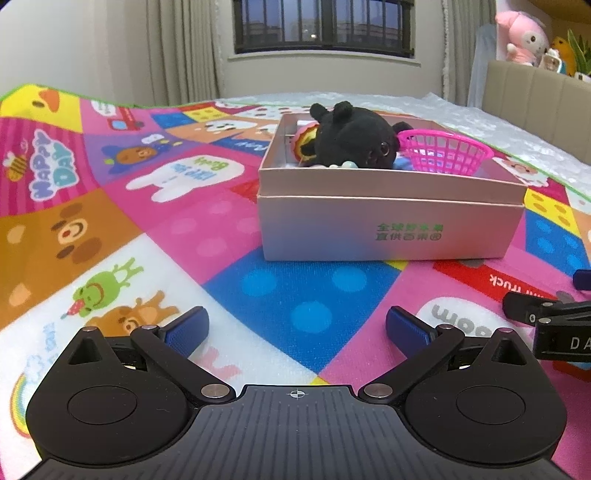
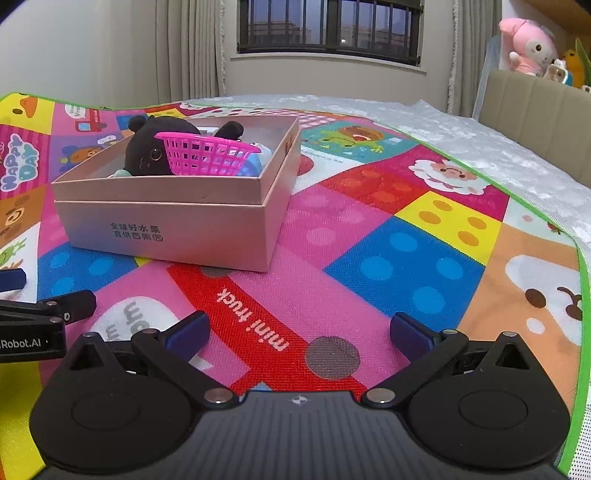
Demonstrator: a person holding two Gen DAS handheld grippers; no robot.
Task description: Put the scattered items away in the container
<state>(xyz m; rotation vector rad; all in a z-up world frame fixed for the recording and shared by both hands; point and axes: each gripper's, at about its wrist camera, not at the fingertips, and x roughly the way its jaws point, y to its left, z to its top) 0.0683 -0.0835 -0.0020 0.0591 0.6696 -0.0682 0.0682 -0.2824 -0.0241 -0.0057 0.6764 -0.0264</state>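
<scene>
A pink cardboard box stands on the colourful play mat; it also shows in the right wrist view. Inside lie a black plush toy, a pink plastic basket, an orange-yellow item and some small pale pieces. The plush and basket show in the right view too. My left gripper is open and empty, low over the mat in front of the box. My right gripper is open and empty, to the right of the box.
The mat lies on a bed with a white cover. A beige headboard with plush toys stands at the right. Curtains and a barred window are behind. Each gripper shows at the other view's edge.
</scene>
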